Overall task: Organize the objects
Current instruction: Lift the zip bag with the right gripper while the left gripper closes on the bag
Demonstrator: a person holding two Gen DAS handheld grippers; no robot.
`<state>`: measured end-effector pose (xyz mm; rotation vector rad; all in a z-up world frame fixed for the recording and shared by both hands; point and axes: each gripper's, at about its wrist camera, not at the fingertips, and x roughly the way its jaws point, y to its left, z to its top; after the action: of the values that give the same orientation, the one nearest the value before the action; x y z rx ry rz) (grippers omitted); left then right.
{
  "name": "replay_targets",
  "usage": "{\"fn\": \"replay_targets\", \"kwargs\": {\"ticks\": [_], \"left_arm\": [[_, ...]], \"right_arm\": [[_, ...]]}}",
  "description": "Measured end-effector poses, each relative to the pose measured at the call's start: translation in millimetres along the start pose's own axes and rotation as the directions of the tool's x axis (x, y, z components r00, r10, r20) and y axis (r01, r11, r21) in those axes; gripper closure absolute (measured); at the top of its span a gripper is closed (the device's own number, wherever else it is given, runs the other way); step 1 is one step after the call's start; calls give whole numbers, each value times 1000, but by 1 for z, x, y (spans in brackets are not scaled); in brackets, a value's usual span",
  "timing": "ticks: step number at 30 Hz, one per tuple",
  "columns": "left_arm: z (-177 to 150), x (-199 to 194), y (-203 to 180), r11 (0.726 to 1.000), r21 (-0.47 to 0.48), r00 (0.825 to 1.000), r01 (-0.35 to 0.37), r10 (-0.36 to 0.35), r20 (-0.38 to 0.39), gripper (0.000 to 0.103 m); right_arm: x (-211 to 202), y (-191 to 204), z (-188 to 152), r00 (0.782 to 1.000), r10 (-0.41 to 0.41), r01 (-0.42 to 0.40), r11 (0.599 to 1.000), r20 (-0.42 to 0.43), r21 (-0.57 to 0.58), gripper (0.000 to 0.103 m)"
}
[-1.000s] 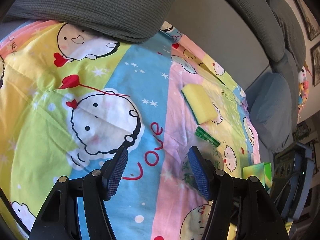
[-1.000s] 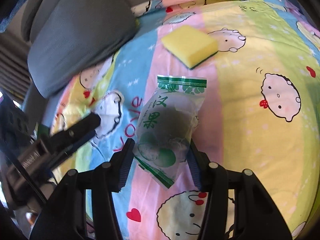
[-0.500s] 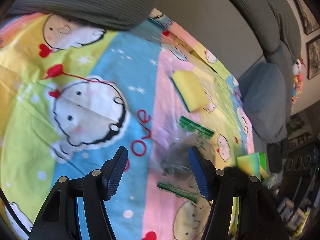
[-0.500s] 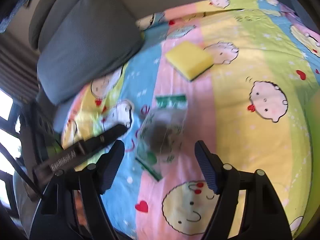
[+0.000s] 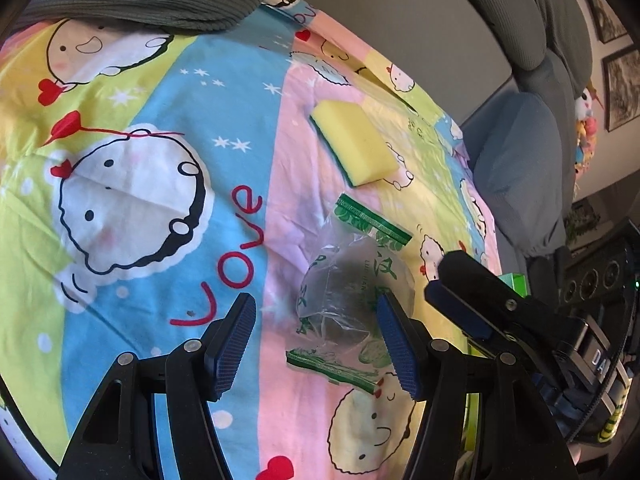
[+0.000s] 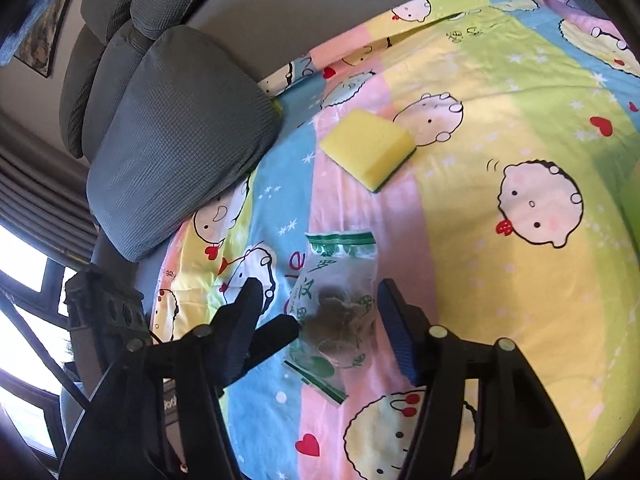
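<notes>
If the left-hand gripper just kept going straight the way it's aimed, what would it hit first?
Probably the clear plastic bag with green print, lying on the cartoon bedsheet just ahead of the left gripper, toward its right finger. Depth is hard to judge here.

Both claws angled down and forward, jaws apart – neither one gripping.

Left claw: black arms low in its own view, blue ribbed pads facing each other across a wide gap, pads pressing on nothing; in the right wrist view one of its black fingers pokes in from lower left, tip just past the right claw's left finger. Right claw: jaws closing, the packet sits in the gap but pads not on it – blue pad visible on its right finger; seen from the left wrist view it enters from the right edge, black body with blue pad, tip pointing up-left.
</notes>
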<state>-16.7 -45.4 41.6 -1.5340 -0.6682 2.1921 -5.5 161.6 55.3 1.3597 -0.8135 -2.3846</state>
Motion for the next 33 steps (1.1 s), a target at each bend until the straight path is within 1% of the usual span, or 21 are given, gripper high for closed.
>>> {"fn": "replay_targets", "kwargs": {"ticks": [3,6,10,12,15,19,24,28,33], "left_arm": [[-1,1,0,1000,-7,1000,14,-14,-9,40],[0,-4,1,999,-16,999,39,-39,3,40],[1,-7,1,995,-28,996,92,-92,5,40],[0,-6,0,995,-21,995,97,-98,-4,40],[-1,-3,-5,994,-11,994,110,-110,-25,40],[-4,2,-12,994,22,993,107,-106,-55,40],[-8,6,-20,996,55,996,72,-69,-61,40],[-10,11,-20,997,57,996,46,-42,-73,40],[-9,13,-16,997,43,995,58,-55,-79,39]], "right_arm": [[7,0,-1,1000,-9,9,1000,-23,7,44],[11,-2,-2,999,-11,12,1000,-42,18,44],[7,-3,-2,999,-19,20,1000,-33,24,43],[4,-4,-1,1000,-17,18,999,-22,27,39],[5,-6,1,1000,-20,20,999,-20,37,38],[7,-9,1,999,-24,25,998,-33,57,37],[10,-8,1,999,-21,23,998,-40,54,35],[18,-10,2,998,-4,8,998,-69,70,35],[27,-10,0,995,14,-6,997,-99,79,35]]}}
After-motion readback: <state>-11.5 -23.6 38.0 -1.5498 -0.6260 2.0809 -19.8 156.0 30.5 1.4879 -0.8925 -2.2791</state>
